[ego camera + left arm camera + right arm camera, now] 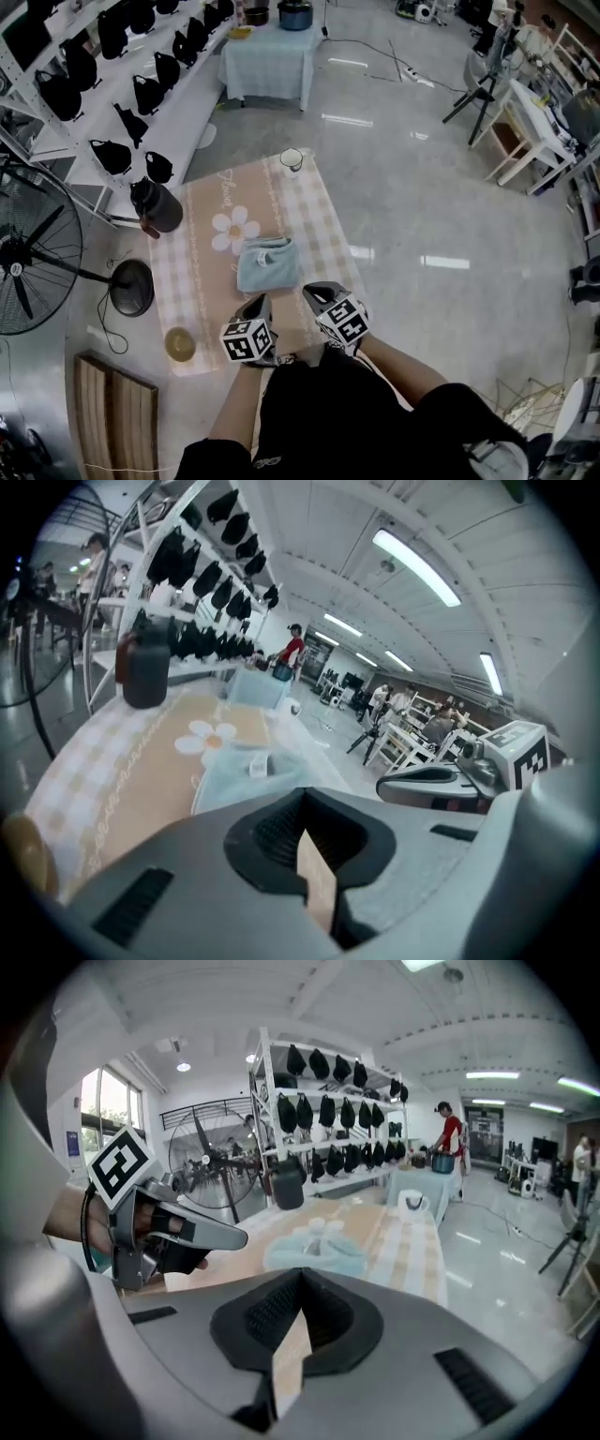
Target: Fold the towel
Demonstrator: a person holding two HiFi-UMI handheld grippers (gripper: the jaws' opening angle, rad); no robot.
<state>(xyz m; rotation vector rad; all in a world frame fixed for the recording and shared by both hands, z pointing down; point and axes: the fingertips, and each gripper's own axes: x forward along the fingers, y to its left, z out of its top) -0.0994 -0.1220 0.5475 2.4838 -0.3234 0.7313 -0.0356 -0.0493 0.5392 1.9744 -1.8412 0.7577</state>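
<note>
While hovering, left gripper [261,305]: jaws pressing together, empty.
Right gripper [317,292]: jaws pressing together, empty.
Towel [267,265]: lying just ahead; tag [258,767] print blurring, unreadable.

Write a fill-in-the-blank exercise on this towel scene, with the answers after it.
The towel lying on the mat is ___ in colour.
The left gripper and the right gripper both have their jaws ___, with nothing between them.
Seen from the person, the mug stands at the mat's ___ end.
Missing words: blue; shut; far.
</note>
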